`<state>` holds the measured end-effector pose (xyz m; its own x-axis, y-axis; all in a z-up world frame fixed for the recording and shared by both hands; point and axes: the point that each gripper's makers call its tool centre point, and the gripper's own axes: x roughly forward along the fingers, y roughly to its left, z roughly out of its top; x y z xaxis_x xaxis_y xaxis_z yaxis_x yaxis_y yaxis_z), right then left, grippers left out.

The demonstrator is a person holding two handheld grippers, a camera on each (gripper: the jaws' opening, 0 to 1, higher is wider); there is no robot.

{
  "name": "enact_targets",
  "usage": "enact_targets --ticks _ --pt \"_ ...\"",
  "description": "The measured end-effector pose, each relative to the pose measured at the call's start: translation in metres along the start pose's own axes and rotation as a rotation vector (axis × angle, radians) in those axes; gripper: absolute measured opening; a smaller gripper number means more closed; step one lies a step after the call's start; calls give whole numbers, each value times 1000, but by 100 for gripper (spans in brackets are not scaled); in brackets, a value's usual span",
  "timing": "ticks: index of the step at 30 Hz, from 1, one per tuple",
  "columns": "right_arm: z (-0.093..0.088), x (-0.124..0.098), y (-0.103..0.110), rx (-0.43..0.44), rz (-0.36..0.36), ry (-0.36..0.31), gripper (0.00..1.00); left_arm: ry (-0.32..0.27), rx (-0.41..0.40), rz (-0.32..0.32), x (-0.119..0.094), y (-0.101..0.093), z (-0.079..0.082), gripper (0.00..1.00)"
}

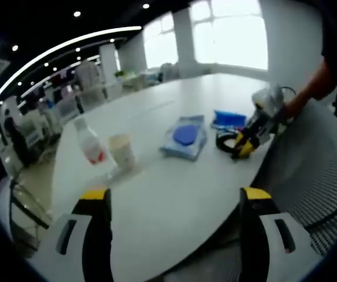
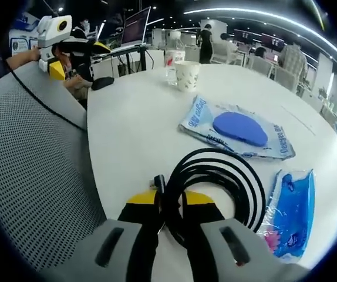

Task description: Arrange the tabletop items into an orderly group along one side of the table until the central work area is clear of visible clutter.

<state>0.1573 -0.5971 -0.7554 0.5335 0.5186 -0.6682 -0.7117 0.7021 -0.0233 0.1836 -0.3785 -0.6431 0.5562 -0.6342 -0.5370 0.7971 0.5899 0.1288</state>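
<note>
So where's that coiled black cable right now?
The coiled black cable lies at the white table's near edge, clamped between the right gripper's jaws, beside the bright blue plastic packet and the clear pouch holding a blue disc.

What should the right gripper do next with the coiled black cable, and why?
Probably lift the coiled black cable toward the blue packets: the right gripper looks shut on it near the white table's edge.
</note>
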Motion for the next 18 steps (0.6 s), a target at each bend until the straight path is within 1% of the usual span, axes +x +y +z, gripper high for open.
enact_targets --ticks 3,6,9,10,12,13,14,16,18 --pt "7 -5 -2 18 -11 -20 21 6 14 0 3 1 7 87" --pt "11 -8 -5 26 -21 -30 28 -11 4 -1 5 3 18 87" --pt "17 -13 -9 35 -41 -47 34 -26 -31 4 9 7 25 90" --pt "19 -15 -12 40 -50 -55 37 -31 -61 2 11 8 28 91" --pt "21 -17 -17 56 -67 -57 44 -49 -77 -1 14 9 34 91" --pt "23 -18 -19 66 -72 -59 47 -63 -92 -3 17 8 38 91" --pt "24 -20 -21 73 -77 -64 49 -81 -124 -9 19 7 42 92" --pt "28 -23 -26 83 -90 -74 51 -103 -172 -31 24 2 49 93" --pt "32 -27 -31 83 -107 -84 55 -112 -173 -34 30 -1 53 94"
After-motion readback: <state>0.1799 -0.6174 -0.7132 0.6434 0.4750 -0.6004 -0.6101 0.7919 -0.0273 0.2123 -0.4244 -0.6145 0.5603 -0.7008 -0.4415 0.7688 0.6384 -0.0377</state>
